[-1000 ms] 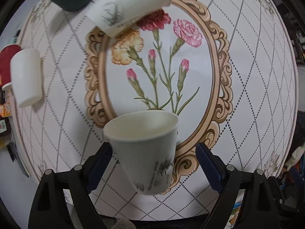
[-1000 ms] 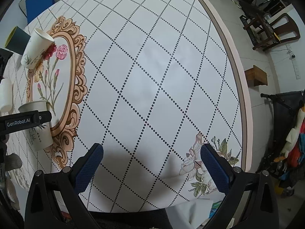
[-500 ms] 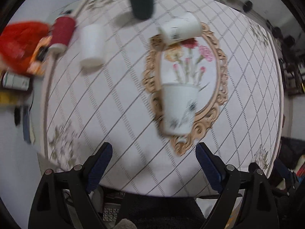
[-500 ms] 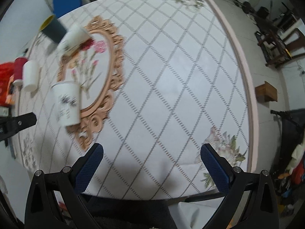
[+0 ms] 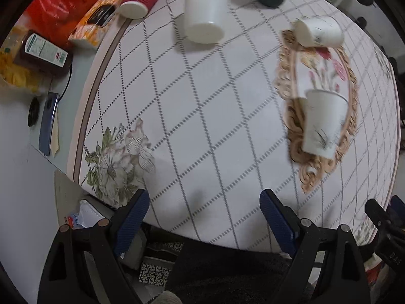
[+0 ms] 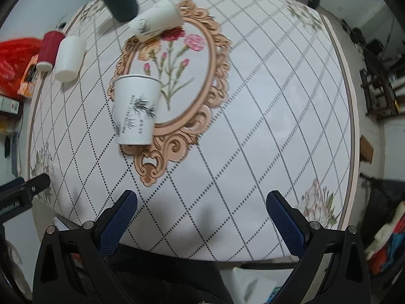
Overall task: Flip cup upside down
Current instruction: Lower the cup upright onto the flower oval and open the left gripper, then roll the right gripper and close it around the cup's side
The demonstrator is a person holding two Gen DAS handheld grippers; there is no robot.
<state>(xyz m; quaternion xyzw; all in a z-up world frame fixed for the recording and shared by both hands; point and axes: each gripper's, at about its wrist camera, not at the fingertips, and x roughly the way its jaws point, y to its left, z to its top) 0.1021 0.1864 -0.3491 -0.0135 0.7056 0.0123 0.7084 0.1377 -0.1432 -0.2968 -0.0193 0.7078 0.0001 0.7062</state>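
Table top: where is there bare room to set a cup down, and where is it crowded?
Free: the checked cloth right of the oval flower frame, and the strip between both open grippers and the printed cup. Crowded: the far left, with the white cup, red cup, dark cup and tipped cup.

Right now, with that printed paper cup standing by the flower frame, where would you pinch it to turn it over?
Probably mid-wall. The printed paper cup stands upright, rim up, on the oval frame's edge, nothing touching it. I would come in level from the near side, one finger on each side of the wall below the rim. The left gripper and right gripper are both open.
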